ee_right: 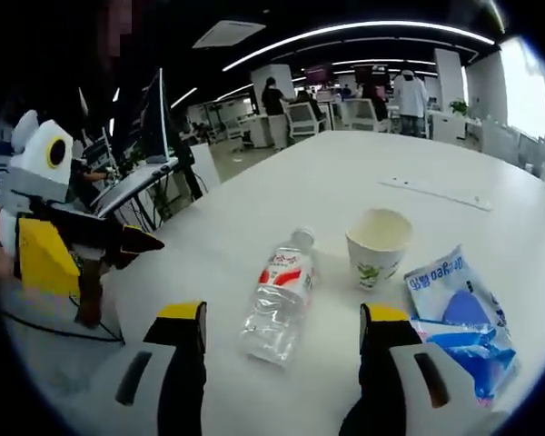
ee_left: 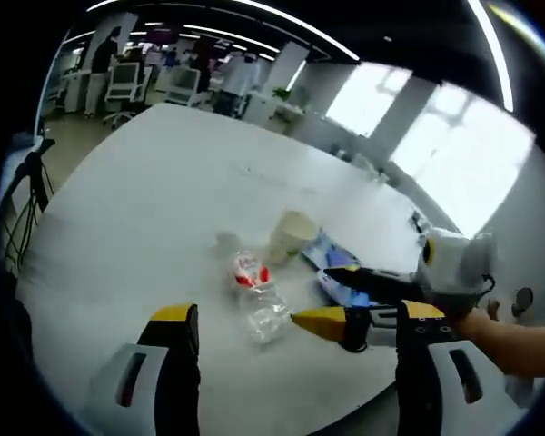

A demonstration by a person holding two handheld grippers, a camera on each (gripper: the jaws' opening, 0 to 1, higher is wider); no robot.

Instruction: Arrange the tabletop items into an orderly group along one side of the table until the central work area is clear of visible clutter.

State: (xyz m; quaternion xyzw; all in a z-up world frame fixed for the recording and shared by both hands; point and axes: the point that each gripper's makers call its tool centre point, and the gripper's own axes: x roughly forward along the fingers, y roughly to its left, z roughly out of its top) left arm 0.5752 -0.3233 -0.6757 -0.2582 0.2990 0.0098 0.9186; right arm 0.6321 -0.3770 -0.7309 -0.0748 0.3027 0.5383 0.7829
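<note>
Right gripper view: the right gripper (ee_right: 282, 331), fingers wide, is aimed at the lying water bottle (ee_right: 279, 296); it could be rolled into the paper cup (ee_right: 379, 245), near the snack packet (ee_right: 458, 313).

Open-plan office. I'm at a big white surface (ee_right: 300, 209); desks with monitors (ee_right: 150, 113), office chairs (ee_right: 302, 118), people standing at the back (ee_right: 409, 91), ceiling strip lights (ee_right: 345, 32), large windows (ee_left: 454, 154).
</note>
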